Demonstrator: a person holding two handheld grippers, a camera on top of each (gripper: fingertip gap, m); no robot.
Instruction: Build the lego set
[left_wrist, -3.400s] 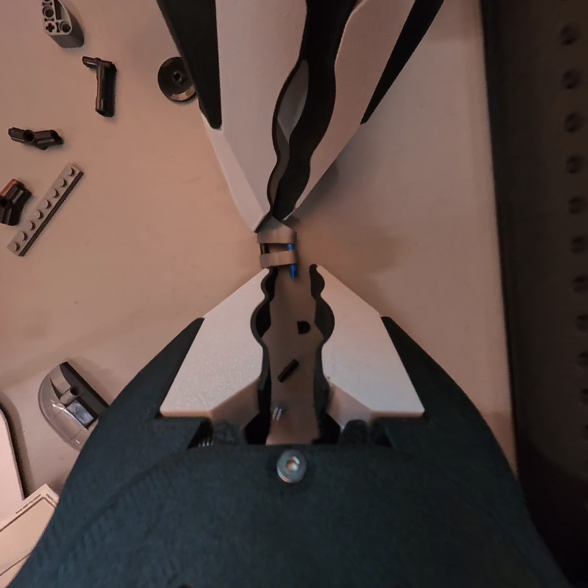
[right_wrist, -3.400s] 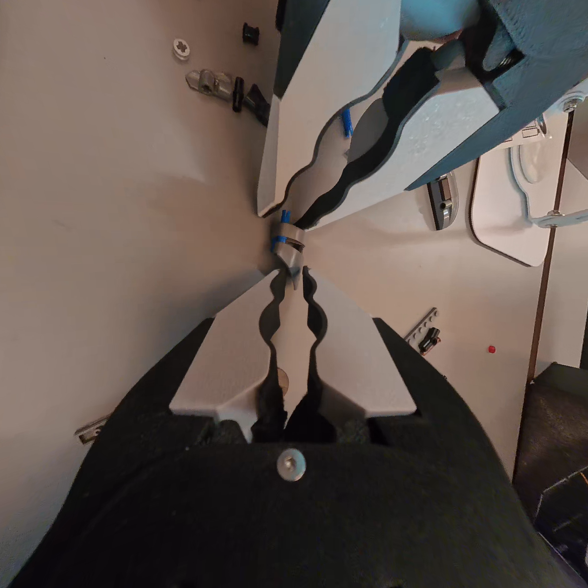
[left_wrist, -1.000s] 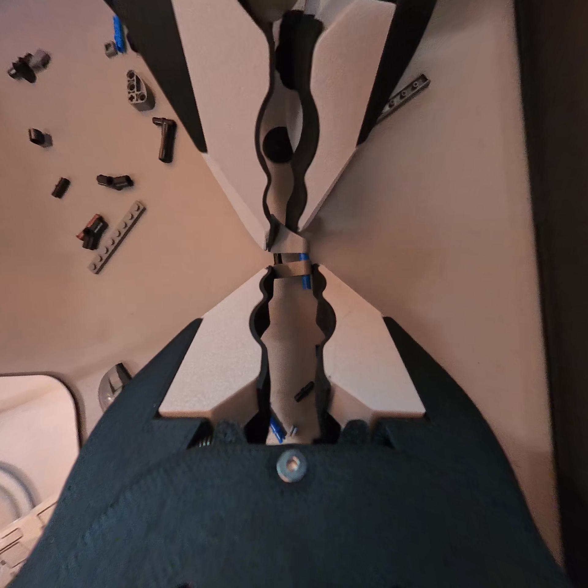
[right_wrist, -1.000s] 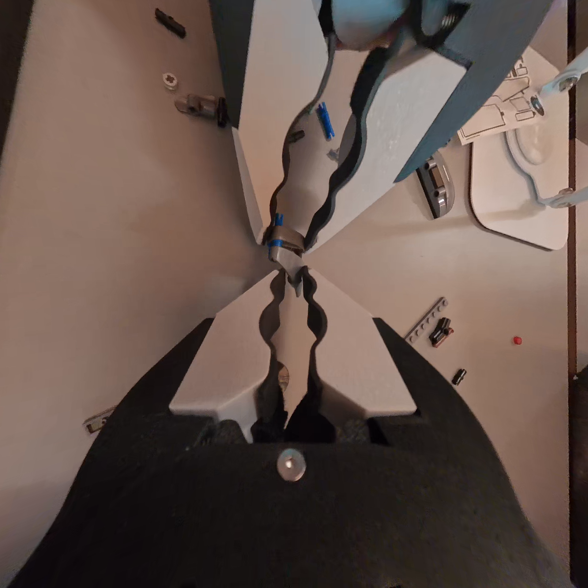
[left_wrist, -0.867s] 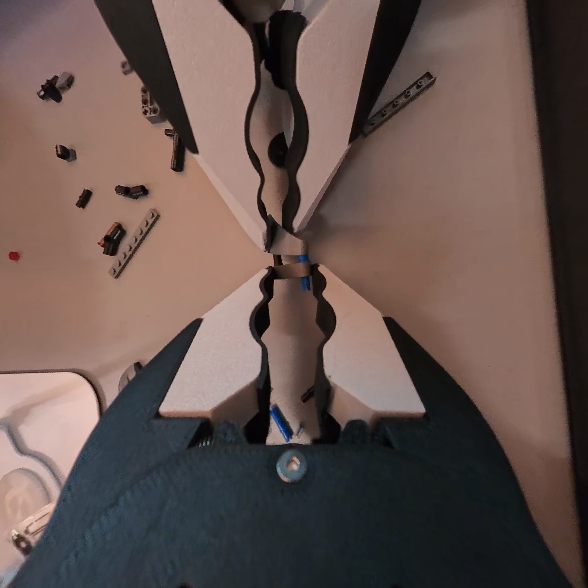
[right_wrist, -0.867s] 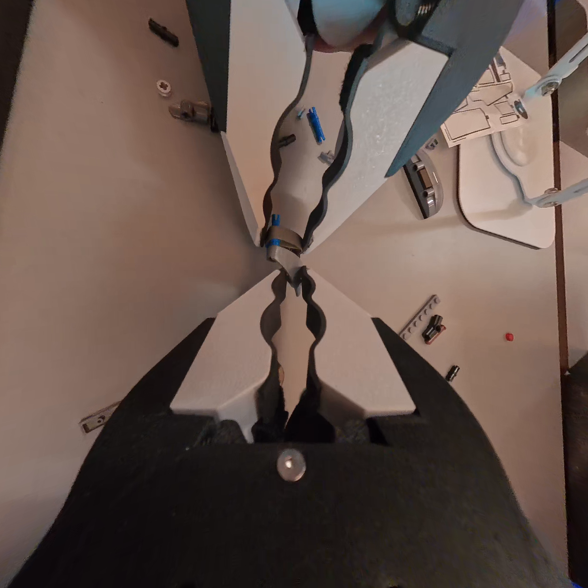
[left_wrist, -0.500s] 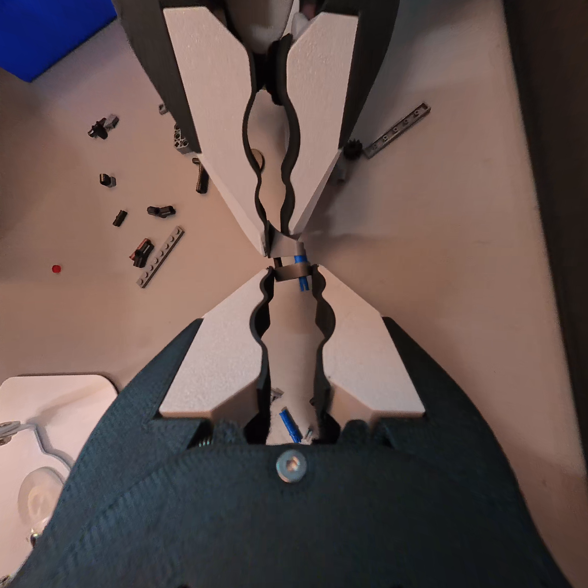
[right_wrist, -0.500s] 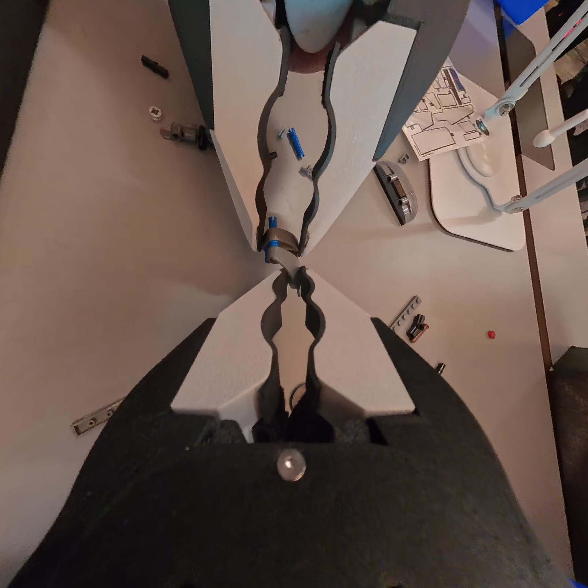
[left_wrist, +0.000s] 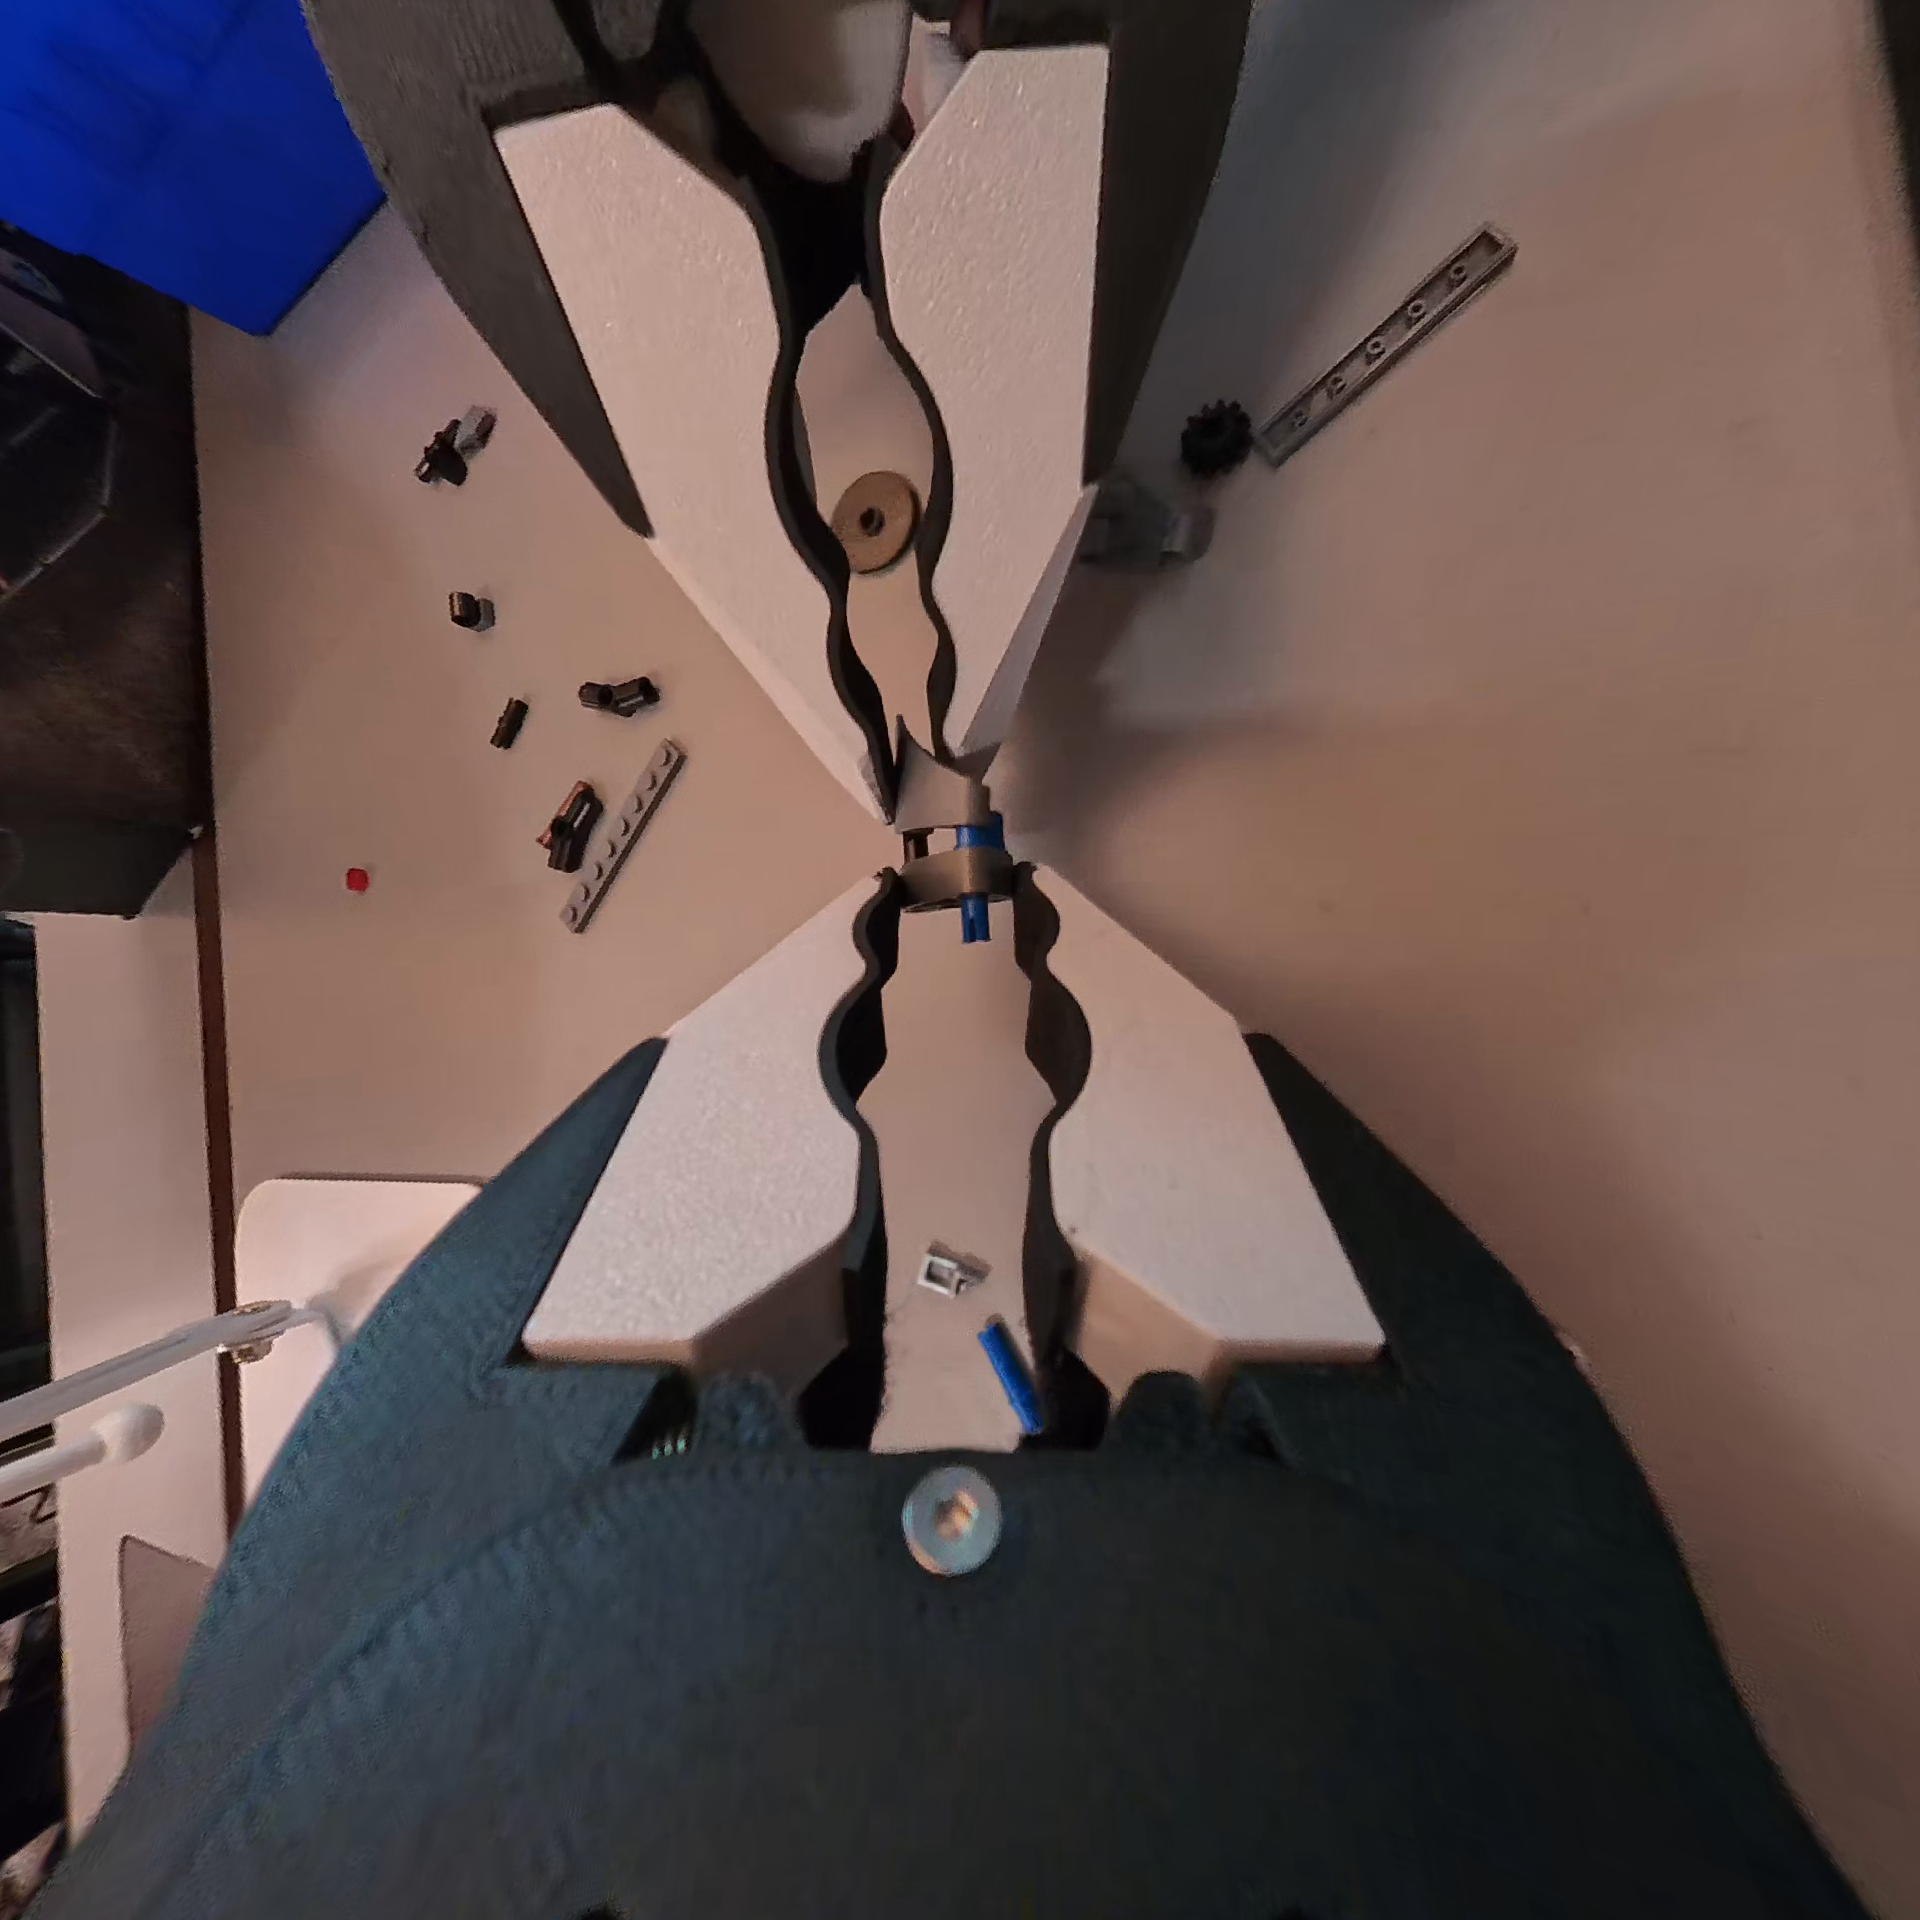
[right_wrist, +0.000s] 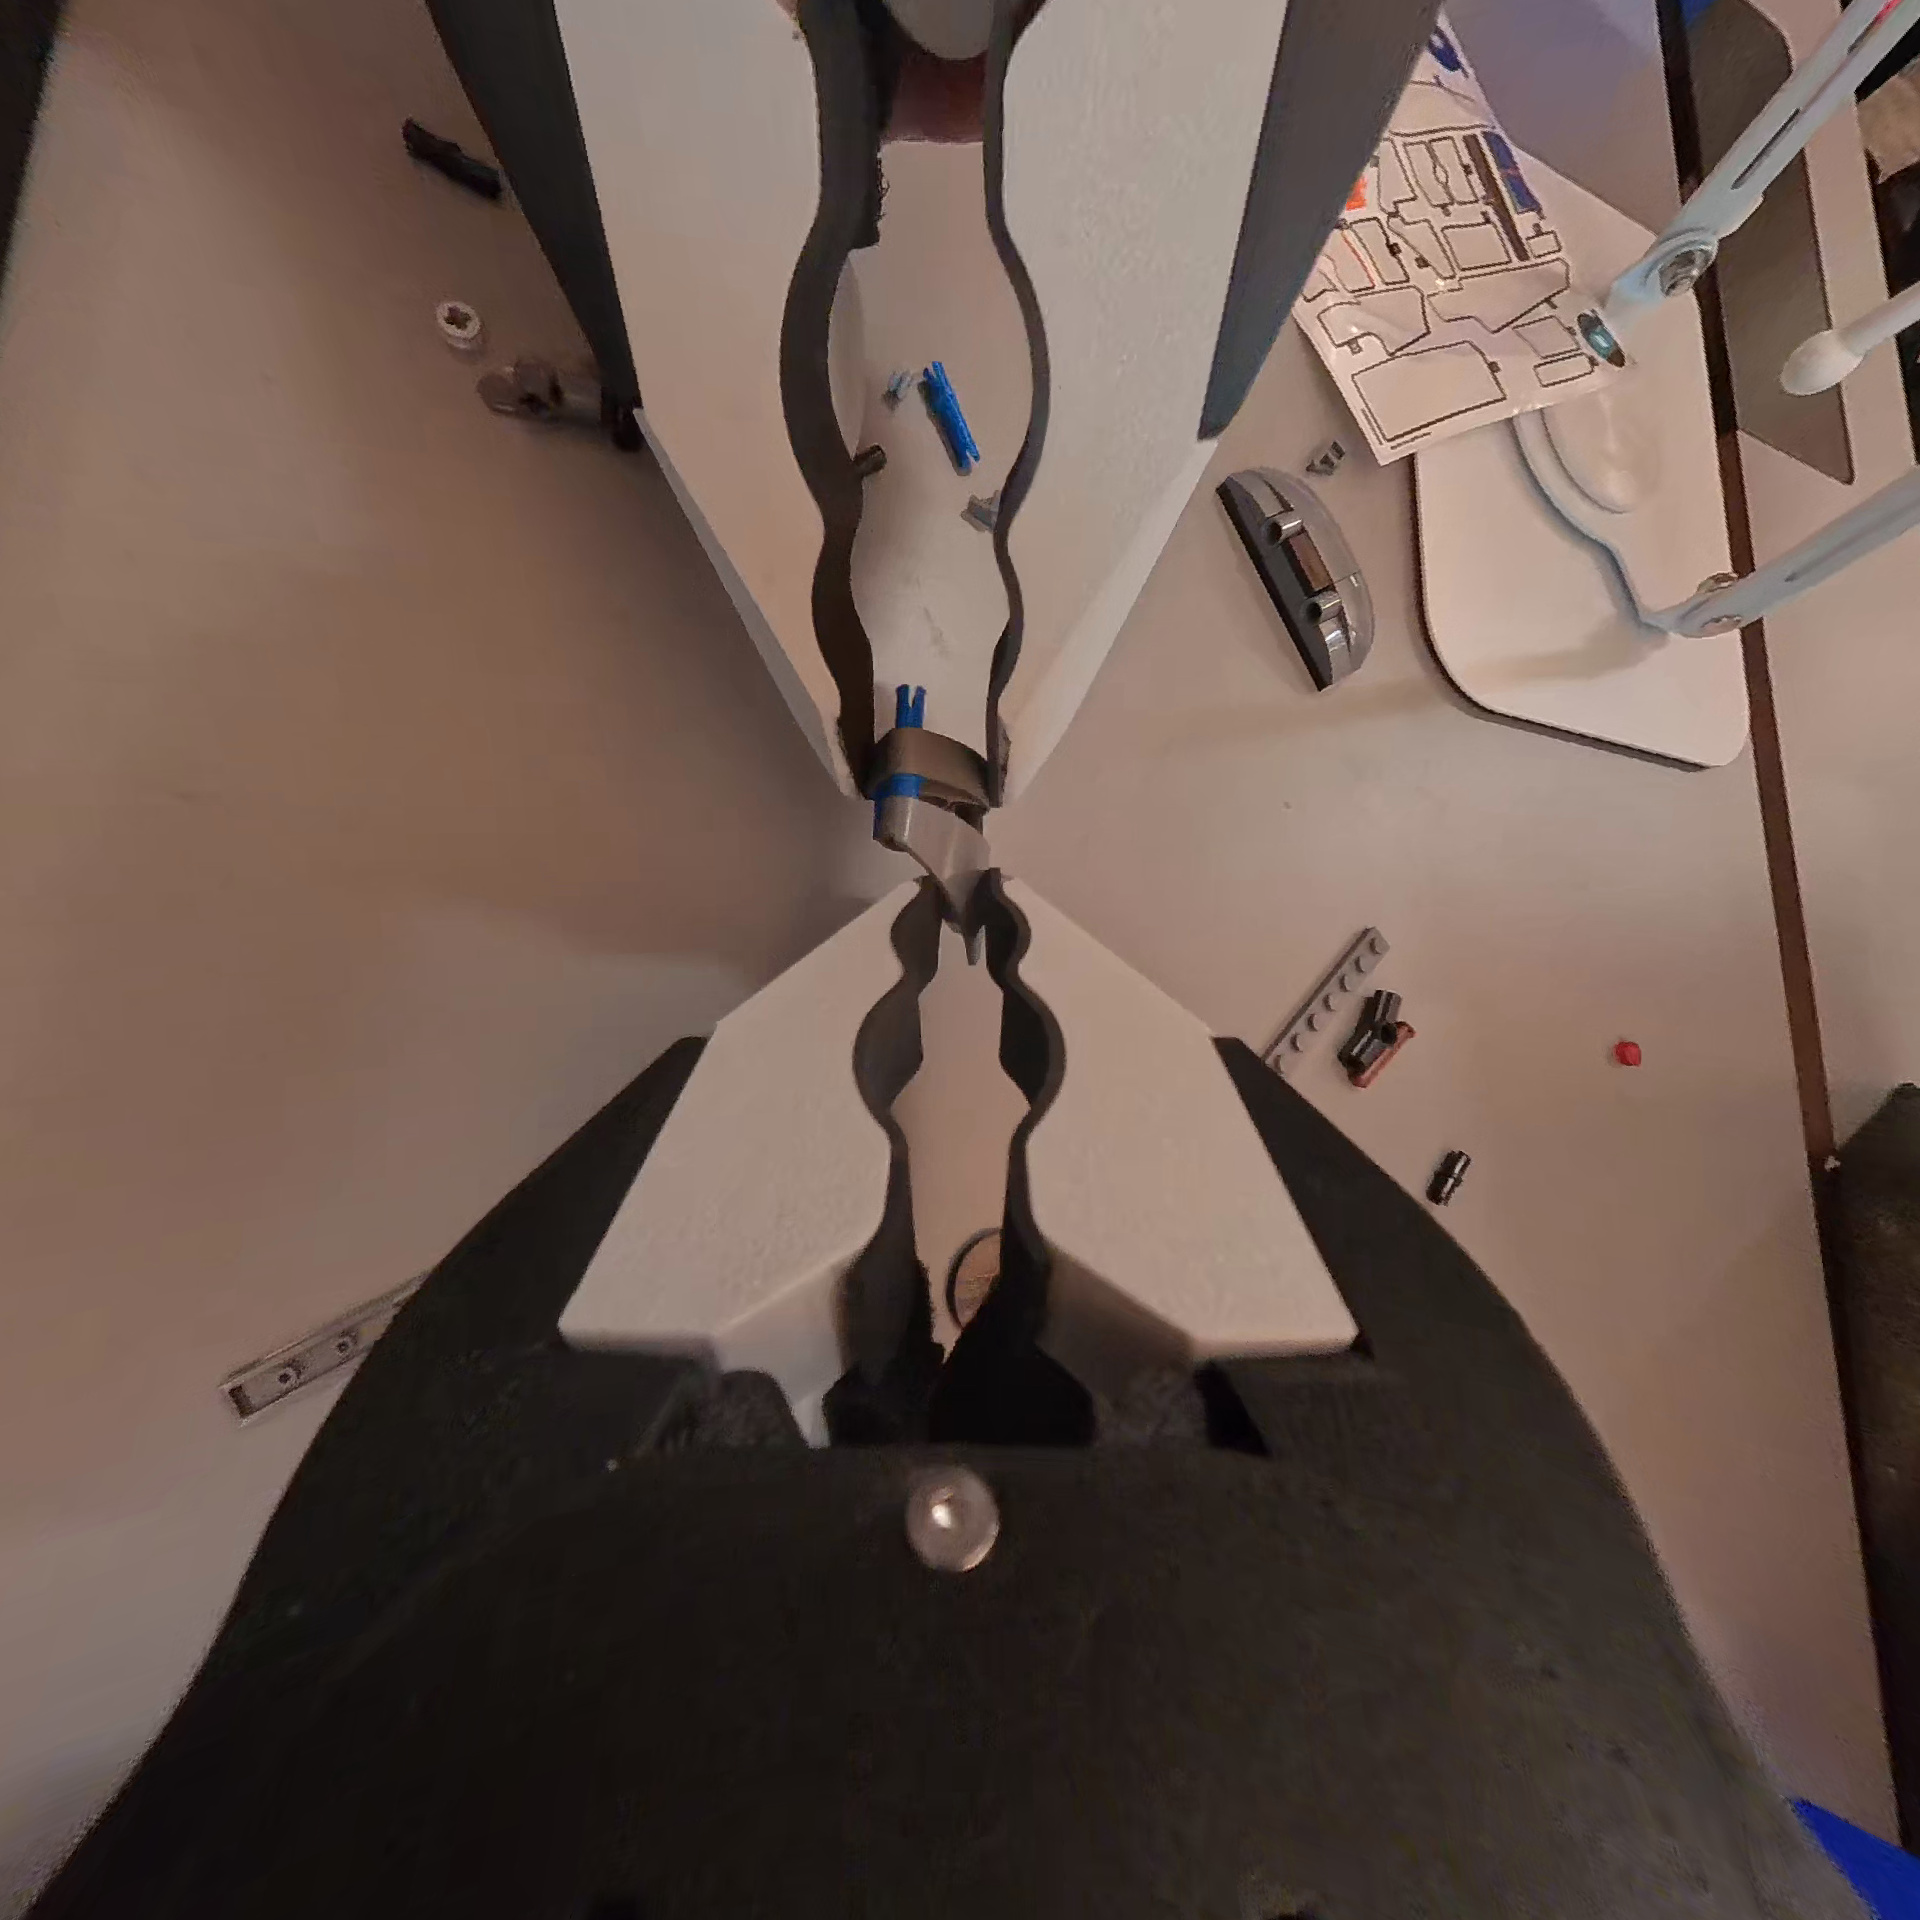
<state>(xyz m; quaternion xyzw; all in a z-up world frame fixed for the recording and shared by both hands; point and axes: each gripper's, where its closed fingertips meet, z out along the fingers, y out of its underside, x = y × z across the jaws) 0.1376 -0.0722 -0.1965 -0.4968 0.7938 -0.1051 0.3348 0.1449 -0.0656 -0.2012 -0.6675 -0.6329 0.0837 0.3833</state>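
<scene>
Two hand-held grippers meet tip to tip above a pale table (left_wrist: 1455, 935), sharing one small grey lego assembly (left_wrist: 951, 857) with a blue pin (left_wrist: 975, 914) pushed through it.

From the left wrist view, going left to right: a blue bin (left_wrist: 156, 156) sits at the table's far corner, then a scatter of small black connectors (left_wrist: 618, 694), a tiny red stud (left_wrist: 356, 879) and a long grey studded plate (left_wrist: 623, 836) lying flat with a black clip (left_wrist: 571, 824) touching its side. At centre, the left gripper (left_wrist: 954, 883) is clenched on the lower grey ring of the assembly, its fingertips pressing either side; the right gripper (left_wrist: 920, 764) comes in from above and pinches the upper grey piece. A round tan disc (left_wrist: 879, 522) lies on the table, seen between the right gripper's fingers. Farther right lie a black gear (left_wrist: 1205, 436) and another grey plate (left_wrist: 1387, 343).

From the right wrist view, the right gripper (right_wrist: 961, 894) grasps a thin grey tab of the assembly (right_wrist: 930, 800), while the left gripper (right_wrist: 925, 774) grips the ring opposite. To the right lie a curved grey shell piece (right_wrist: 1299, 577), a printed instruction sheet (right_wrist: 1444, 301) and a white stand base (right_wrist: 1590, 665).
</scene>
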